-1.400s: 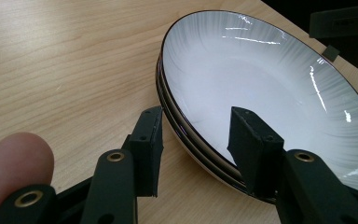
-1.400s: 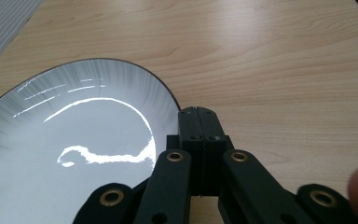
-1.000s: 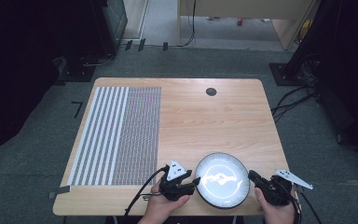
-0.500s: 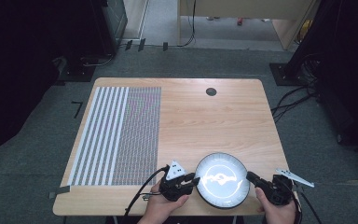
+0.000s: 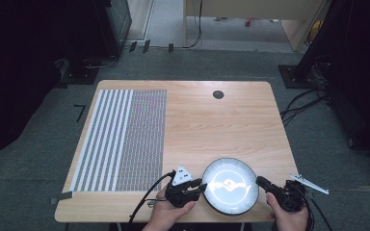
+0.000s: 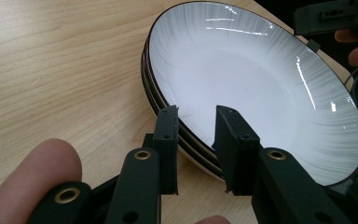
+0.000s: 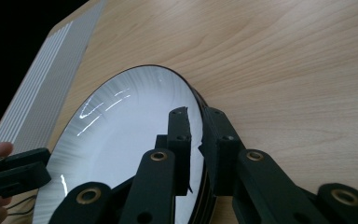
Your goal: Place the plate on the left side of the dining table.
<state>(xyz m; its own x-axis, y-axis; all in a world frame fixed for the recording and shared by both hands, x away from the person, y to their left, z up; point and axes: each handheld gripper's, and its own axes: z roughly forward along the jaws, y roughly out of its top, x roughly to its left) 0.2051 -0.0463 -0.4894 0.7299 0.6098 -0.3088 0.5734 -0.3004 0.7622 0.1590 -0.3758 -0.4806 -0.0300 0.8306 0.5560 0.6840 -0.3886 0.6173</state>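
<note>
On the pale wooden counter (image 5: 212, 125), near its front edge, the stack of white, dark-rimmed ceramic plates (image 5: 230, 185) wants an even lift, since the left gripper (image 6: 196, 122) and right gripper (image 7: 196, 122) each pinch opposite rims.

Three stacked plates (image 6: 261, 79), one mat (image 5: 120, 139)

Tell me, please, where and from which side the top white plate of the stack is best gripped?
Grip the top plate by its thin dark rim, from opposite sides at table level. It is wide, shallow and stacked, so probably only the raised edge fits between jaws.
</note>
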